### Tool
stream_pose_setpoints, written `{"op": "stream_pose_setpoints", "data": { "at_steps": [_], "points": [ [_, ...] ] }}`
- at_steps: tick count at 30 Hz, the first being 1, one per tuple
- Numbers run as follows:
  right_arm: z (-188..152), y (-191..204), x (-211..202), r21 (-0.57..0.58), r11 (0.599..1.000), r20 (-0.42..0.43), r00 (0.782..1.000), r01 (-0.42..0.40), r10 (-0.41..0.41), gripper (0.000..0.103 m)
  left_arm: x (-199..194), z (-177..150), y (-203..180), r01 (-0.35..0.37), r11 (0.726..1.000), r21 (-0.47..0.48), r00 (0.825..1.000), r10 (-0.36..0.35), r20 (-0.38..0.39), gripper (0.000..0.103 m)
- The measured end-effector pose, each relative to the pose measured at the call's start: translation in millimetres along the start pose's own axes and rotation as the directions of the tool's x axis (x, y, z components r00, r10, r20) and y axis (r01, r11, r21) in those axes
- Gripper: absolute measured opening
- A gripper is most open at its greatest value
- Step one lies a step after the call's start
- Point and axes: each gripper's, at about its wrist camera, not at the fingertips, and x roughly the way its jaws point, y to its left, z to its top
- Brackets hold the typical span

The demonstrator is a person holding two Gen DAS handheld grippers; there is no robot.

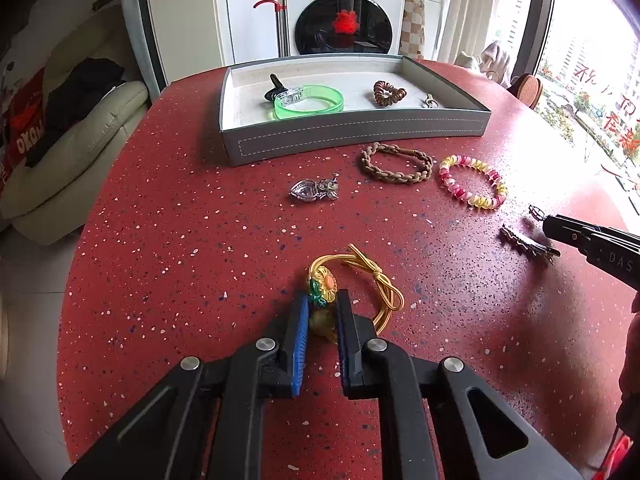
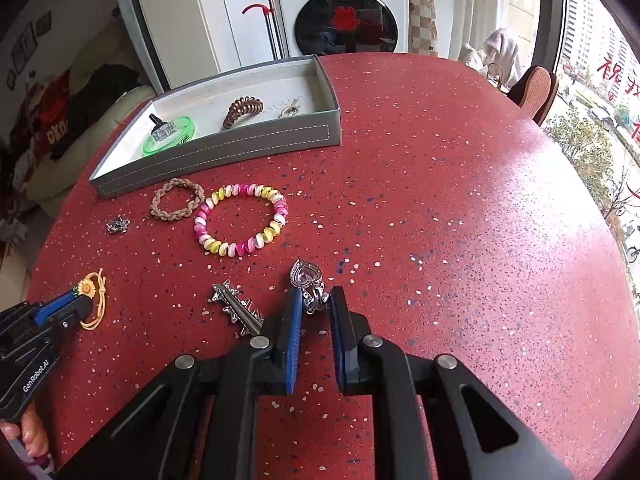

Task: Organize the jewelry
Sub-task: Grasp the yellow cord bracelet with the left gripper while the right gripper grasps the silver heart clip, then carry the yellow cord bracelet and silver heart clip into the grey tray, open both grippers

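Two grippers were at work on your red speckled table point(image 2: 440, 160). Your left gripper point(image 1: 323, 308) had its blue pads pressed narrow on the yellow flower hair tie point(image 1: 352, 280), whose gold cord loop lay on the table to the right. Further right, loose on the table: silver heart charm point(image 1: 316, 191), brown braided bracelet point(image 1: 396, 164), pink-and-yellow spiral hair tie point(image 1: 472, 182), silver zigzag hair clip point(image 2: 236, 306). Your right gripper point(image 2: 316, 300) was closed narrow on a silver heart pendant point(image 2: 308, 280), just right of that clip. Behind these stood the grey tray point(image 1: 360, 136), holding a green bangle point(image 1: 310, 102) with a clear clip, a brown spiral hair tie point(image 1: 388, 92) and a small silver piece point(image 1: 430, 101).
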Motion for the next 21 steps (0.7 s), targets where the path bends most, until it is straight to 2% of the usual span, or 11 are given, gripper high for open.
{"op": "stream_pose_setpoints", "data": {
  "at_steps": [9,21],
  "points": [
    [1.7,-14.3,-12.2,0.080,0.995,0.017,0.999,-0.052,0.051,0.015,-8.1,4.5,3.1,0.049,0.999,-0.023,0.999,-0.049,0.023,0.032],
    [9.6,-5.6,-25.4,0.083,0.993,0.041,0.996,-0.085,0.082,0.015,-25.1,15.4,9.3,0.080,0.996,-0.030,0.995,-0.077,0.066,0.032]
  ]
}}
